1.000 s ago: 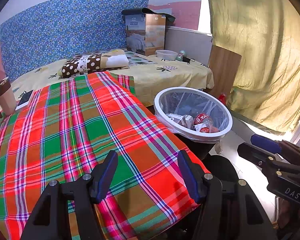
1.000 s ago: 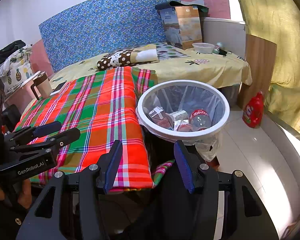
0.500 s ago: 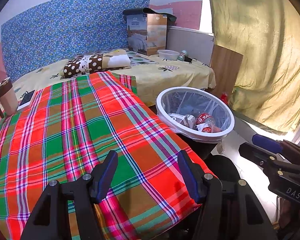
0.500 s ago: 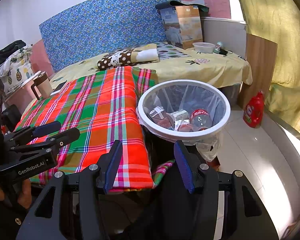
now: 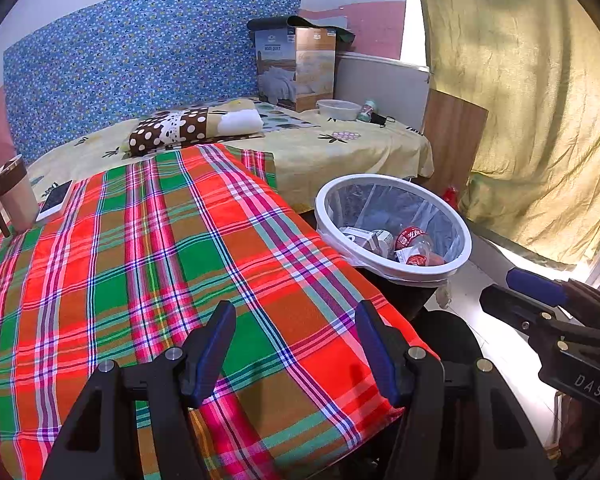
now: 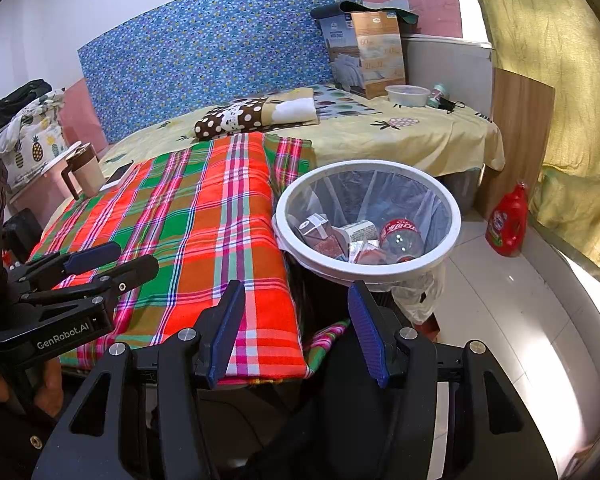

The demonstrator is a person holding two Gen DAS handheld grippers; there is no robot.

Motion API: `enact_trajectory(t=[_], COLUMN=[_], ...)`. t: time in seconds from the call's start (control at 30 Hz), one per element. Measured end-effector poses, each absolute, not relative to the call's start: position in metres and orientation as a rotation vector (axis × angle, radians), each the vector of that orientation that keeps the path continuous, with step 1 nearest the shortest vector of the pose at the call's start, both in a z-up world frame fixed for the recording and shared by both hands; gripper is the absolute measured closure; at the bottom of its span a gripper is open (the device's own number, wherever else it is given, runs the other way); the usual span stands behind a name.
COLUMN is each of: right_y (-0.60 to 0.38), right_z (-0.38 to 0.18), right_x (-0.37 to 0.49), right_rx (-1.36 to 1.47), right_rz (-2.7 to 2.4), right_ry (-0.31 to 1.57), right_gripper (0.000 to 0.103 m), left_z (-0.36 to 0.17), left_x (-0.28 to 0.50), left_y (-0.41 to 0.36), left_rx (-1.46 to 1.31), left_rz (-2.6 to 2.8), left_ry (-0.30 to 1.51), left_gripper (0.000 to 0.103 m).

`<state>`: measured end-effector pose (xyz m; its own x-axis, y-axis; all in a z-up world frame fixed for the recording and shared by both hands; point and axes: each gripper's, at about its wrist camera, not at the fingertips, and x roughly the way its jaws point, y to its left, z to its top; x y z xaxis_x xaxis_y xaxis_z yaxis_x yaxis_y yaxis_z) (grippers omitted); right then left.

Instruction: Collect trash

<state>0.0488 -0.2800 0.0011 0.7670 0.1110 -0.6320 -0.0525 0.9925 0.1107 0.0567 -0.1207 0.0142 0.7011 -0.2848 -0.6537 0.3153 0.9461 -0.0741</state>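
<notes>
Collection apparently complete: cartons and a red-labelled plastic bottle (image 6: 400, 236) lie inside the white-rimmed lined bin (image 6: 452, 216). Left gripper (image 5: 294, 346) and right gripper (image 6: 296, 326), near the bin, spread wide, empty. Next: find remaining litter.

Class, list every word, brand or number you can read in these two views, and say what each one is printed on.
"GenRobot.AI": side of the left tool.
"DAS": body of the right tool; the rest is cut off.
"60": boxed quilt package on the bed; its other print is too small to read.
Bottle and carton labels in the trash bin: blurred.
Red detergent bottle label: unreadable.
</notes>
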Motion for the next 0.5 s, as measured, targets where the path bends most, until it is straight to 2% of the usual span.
enact_trajectory(t=[0.5], right_y=[-0.2789], right_z=[0.0011], right_x=[0.0487], right_rx=[0.089], right_rz=[0.089], right_ry=[0.692], right_gripper=[0.048], left_z=[0.0132], left_x=[0.057], left_y=[-0.1186], left_rx=[0.046], left_rz=[-0.336], left_ry=[0.727], left_gripper=[0.041])
